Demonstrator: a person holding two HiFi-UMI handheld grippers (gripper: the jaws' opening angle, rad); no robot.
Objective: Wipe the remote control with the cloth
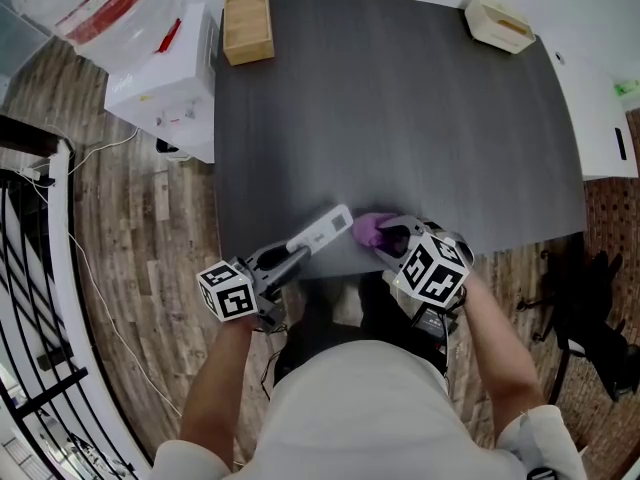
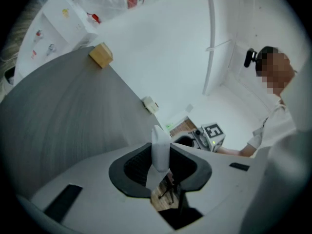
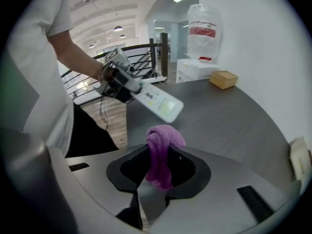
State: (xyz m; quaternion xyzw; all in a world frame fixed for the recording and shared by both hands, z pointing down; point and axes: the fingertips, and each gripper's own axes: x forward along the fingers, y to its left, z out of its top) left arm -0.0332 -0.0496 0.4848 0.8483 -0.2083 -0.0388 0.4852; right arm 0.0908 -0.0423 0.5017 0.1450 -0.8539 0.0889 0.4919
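A white remote control [image 1: 320, 231] sticks out over the near edge of the dark table, and my left gripper [image 1: 284, 261] is shut on its lower end. In the left gripper view the remote [image 2: 160, 149] stands edge-on between the jaws. My right gripper [image 1: 393, 239] is shut on a bunched purple cloth [image 1: 368, 230], which sits just right of the remote's far end. In the right gripper view the cloth [image 3: 162, 152] bulges from the jaws, with the remote [image 3: 156, 100] a little beyond it, held off the table.
A wooden box [image 1: 247, 26] stands at the table's far left corner and a pale holder [image 1: 499, 23] at the far right corner. A white water dispenser [image 1: 165, 78] is left of the table. The dark table [image 1: 400, 118] stretches ahead. A black railing [image 1: 30, 298] runs along the left.
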